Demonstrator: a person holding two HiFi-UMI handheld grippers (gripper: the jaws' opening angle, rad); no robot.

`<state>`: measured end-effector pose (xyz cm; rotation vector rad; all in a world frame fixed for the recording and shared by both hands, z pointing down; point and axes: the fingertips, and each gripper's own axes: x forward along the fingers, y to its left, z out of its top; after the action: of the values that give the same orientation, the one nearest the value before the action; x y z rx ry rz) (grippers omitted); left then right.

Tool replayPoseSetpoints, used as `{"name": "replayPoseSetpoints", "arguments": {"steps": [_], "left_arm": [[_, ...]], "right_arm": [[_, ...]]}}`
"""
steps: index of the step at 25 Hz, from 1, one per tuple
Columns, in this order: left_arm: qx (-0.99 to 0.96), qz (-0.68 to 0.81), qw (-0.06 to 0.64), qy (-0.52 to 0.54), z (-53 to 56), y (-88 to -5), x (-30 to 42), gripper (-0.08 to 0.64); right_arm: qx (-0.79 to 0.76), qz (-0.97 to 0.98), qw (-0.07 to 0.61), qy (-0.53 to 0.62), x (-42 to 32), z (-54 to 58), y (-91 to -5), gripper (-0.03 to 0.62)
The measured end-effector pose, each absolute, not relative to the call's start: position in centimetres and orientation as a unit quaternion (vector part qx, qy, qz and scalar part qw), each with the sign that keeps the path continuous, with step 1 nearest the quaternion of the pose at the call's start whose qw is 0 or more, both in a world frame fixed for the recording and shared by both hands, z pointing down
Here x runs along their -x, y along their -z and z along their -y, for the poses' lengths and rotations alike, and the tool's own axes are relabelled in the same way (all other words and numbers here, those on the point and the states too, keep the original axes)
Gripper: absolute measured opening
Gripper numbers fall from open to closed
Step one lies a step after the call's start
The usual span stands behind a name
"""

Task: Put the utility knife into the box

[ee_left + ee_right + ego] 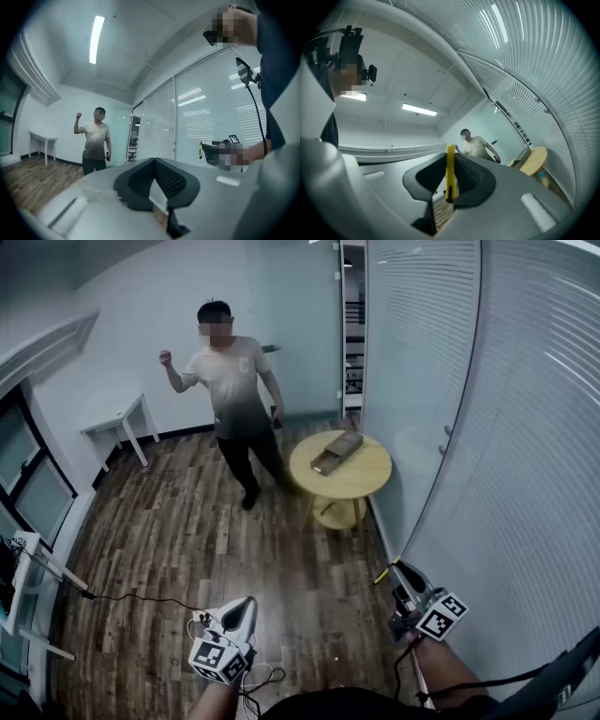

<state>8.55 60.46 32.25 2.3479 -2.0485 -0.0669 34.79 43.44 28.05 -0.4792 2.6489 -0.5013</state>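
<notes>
The right gripper (401,570) is clamped on the yellow utility knife (382,573). In the right gripper view the knife (450,172) stands on edge, pinched between the two black pads, with its tip poking past them. It is held low at the right of the head view, close beside the glass wall with slatted blinds (525,427) and well apart from the box (336,452). The box lies open on the round wooden table (370,482) at the far side of the room, against the same glass wall. The left gripper (247,602) is level, near the bottom middle. Its jaws are closed tip to tip with nothing between them, as the left gripper view (154,161) shows. A person in a pale T-shirt (234,395) stands on the plank floor (187,540) just beside the table's left edge, one fist raised. A white desk (117,418) stands against the back wall, well to the left. A black cable (141,598) trails over the floor to the left of the left gripper. From the right gripper view, the table (536,159) and box (520,158) sit off to the right of the jaws, with the person (476,145) next to them.
</notes>
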Motion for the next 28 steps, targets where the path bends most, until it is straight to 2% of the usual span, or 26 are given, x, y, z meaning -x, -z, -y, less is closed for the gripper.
{"name": "replayPoseSetpoints", "arguments": {"steps": [12, 15, 24, 28], "left_arm": [[-0.753, 0.657, 0.028, 0.006, -58.9, -33.8, -9.8, 0.002], [-0.754, 0.657, 0.022, 0.006, -57.8, -33.1, -9.4, 0.002], [-0.751, 0.661, -0.002, -0.004, -54.0, -33.3, -10.9, 0.002], [-0.756, 0.655, 0.006, -0.010, -52.4, -33.6, -10.9, 0.002]], "right_arm": [[0.174, -0.947, 0.187, 0.195, -36.2, -42.5, -29.7, 0.061], [0.160, -0.946, 0.201, 0.197, -35.7, -41.8, -28.7, 0.061], [0.145, -0.956, 0.181, 0.181, -36.0, -38.8, -29.6, 0.061], [0.156, -0.949, 0.189, 0.198, -35.8, -36.9, -30.4, 0.061]]}}
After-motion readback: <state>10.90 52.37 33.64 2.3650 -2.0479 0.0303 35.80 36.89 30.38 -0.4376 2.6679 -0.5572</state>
